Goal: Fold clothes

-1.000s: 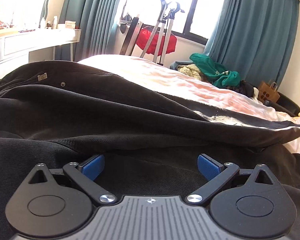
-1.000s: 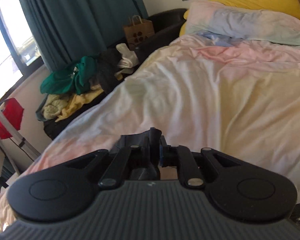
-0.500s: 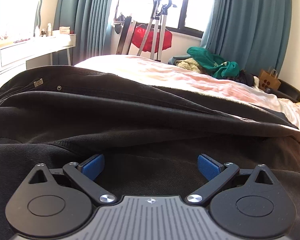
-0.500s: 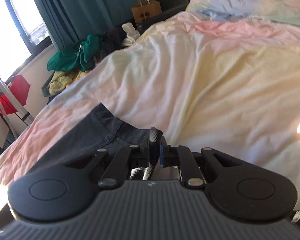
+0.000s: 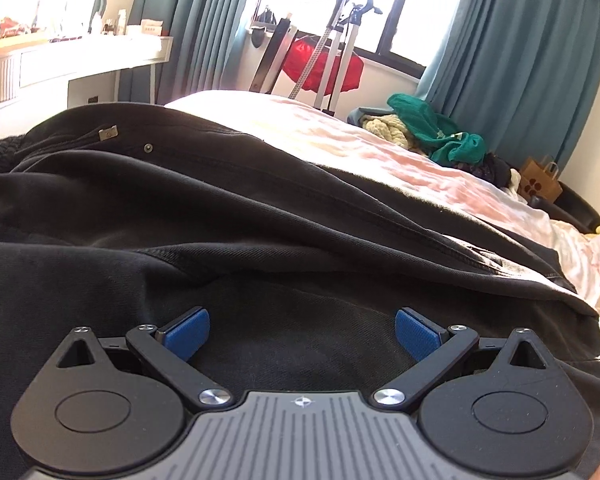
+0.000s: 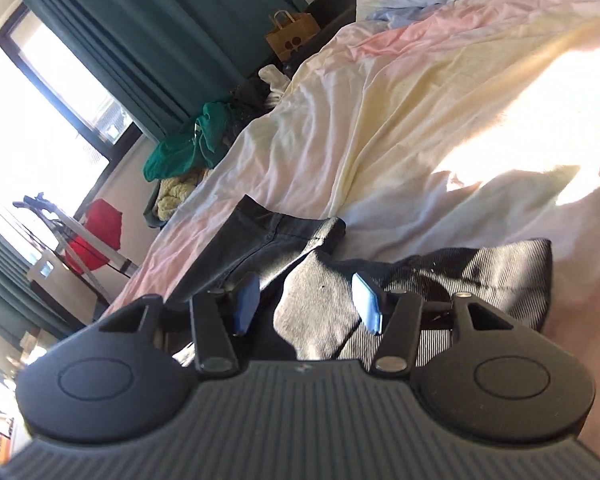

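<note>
Where it pinched the black trousers point(image 6: 300, 248) before, right gripper point(image 6: 306, 300) jaws now apart, empty; left gripper point(image 5: 300, 334) jaws wide, empty.

Black trousers point(image 5: 260, 216) — rumpled, lying loosely folded on the bed point(image 6: 400, 120).

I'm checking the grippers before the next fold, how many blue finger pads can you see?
4. Two on the left gripper, spread wide over the black garment; two on the right gripper, apart with a fold of the dark cloth between them.
</note>
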Demonstrator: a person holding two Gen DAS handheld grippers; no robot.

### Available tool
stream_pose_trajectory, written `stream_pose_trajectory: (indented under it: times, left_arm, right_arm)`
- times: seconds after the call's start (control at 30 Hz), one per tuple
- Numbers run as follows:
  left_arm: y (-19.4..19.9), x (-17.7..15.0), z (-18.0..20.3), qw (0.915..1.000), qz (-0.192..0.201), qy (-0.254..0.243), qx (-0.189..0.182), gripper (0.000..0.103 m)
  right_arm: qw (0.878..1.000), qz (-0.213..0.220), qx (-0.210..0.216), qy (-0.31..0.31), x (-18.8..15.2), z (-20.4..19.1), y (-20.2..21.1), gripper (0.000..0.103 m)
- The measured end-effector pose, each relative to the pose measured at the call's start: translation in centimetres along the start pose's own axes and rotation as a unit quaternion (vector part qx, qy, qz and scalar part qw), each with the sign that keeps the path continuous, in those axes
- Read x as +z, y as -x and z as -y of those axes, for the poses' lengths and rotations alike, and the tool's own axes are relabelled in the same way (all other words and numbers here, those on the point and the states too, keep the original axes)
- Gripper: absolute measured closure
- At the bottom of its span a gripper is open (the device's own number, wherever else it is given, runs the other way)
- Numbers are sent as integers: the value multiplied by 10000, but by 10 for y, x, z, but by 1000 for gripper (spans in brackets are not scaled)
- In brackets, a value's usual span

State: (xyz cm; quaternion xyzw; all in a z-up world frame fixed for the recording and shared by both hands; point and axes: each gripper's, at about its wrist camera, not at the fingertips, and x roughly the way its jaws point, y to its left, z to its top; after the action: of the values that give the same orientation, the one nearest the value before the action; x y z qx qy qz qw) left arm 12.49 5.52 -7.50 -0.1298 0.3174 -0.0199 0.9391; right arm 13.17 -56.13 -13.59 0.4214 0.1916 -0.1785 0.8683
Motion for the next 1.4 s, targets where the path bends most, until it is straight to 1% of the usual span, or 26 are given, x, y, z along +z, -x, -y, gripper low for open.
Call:
stream_pose_trajectory:
  times: [0.03, 0.1, 0.13, 0.17, 0.2, 0.27, 0.33, 0.47, 0.57, 0.67, 0.7, 0.77, 0.8, 0.83, 0.87, 0.9, 0.93, 1.0, 1.03, 1.07, 1.13, 1.2, 1.27, 1.33, 1.4]
  left_arm:
    - [5, -1, -2, 9999, -69, 93, -82, 2]
    - [17, -5, 0, 9994, -148, 96, -283, 2]
    - [23, -8, 4, 9993, -147, 22, -353, 2]
    - [30, -10, 7, 9990, -141, -58, -411, 2]
    - [36, -13, 12, 9989, -118, -156, -422, 2]
    - [48, -19, 20, 9986, -87, -342, -405, 2]
    - [58, -22, 22, 9983, -84, -425, -379, 2]
    - [86, -26, 21, 9983, -20, -468, -346, 2]
    - [113, -27, 6, 9982, 64, -510, -311, 2]
    - [135, -25, -8, 9969, 107, -764, -129, 2]
    - [141, -26, -12, 9964, 151, -827, -49, 2]
    - [150, -30, -20, 9967, 241, -773, 64, 1]
    - [152, -32, -24, 9978, 254, -613, 71, 1]
    - [152, -34, -28, 9987, 250, -438, 43, 1]
    - [150, -36, -31, 9993, 235, -274, 31, 1]
    - [147, -36, -32, 9997, 214, -135, 42, 1]
    - [142, -36, -33, 9998, 179, -12, 36, 1]
    - [133, -36, -33, 9999, 51, 137, -42, 1]
    - [127, -36, -32, 9998, -31, 183, -102, 1]
    - [122, -36, -32, 9996, -108, 227, -152, 1]
    - [117, -38, -32, 9991, -213, 311, -188, 1]
    - [114, -40, -34, 9987, -220, 396, -211, 1]
    - [113, -40, -34, 9986, -206, 440, -232, 1]
    - [113, -40, -36, 9984, -198, 469, -264, 1]
    - [113, -41, -38, 9982, -207, 497, -270, 1]
  right_arm:
    - [9999, 72, -8, -136, -1, 3, 12, 41]
    - [9990, 212, -92, -394, -1, 11, 33, 40]
    - [9983, 267, -154, -500, -1, 16, 42, 34]
    - [9976, 286, -236, -587, 0, 22, 47, 27]
    - [9968, 284, -330, -663, 0, 28, 52, 27]
    - [9942, 114, -432, -980, -1, 44, 51, 27]
    - [9892, -91, -506, -1371, -4, 60, 48, 27]
    - [9820, -399, -360, -1808, -14, 75, 37, 27]
    - [9755, -623, -231, -2096, -21, 84, 29, 27]
    - [9802, -680, -285, -1839, -23, 78, 20, 28]
    - [9819, -676, -359, -1732, -24, 76, 18, 34]
    - [9849, -667, -506, -1517, -25, 72, 13, 43]
    - [9853, -637, -609, -1467, -25, 72, 11, 54]
    - [9850, -593, -727, -1447, -25, 72, 9, 59]
    - [9840, -537, -799, -1501, -26, 74, 8, 69]
    - [9825, -474, -844, -1593, -26, 77, 8, 74]
    - [9808, -411, -890, -1686, -26, 80, 8, 76]
    - [9768, -325, -840, -1943, -25, 86, 9, 85]
    - [9763, -297, -796, -1992, -24, 87, 10, 88]
    - [9780, -250, -745, -1933, -22, 85, 11, 95]
    - [9837, -87, -588, -1696, -16, 77, 16, 95]
    - [9903, 165, -323, -1340, -10, 62, 23, 96]
    - [9940, 441, -154, -992, -3, 47, 33, 96]
    - [9943, 645, -137, -833, 0, 39, 39, 96]
    - [9929, 491, -401, -1005, -1, 49, 33, 96]
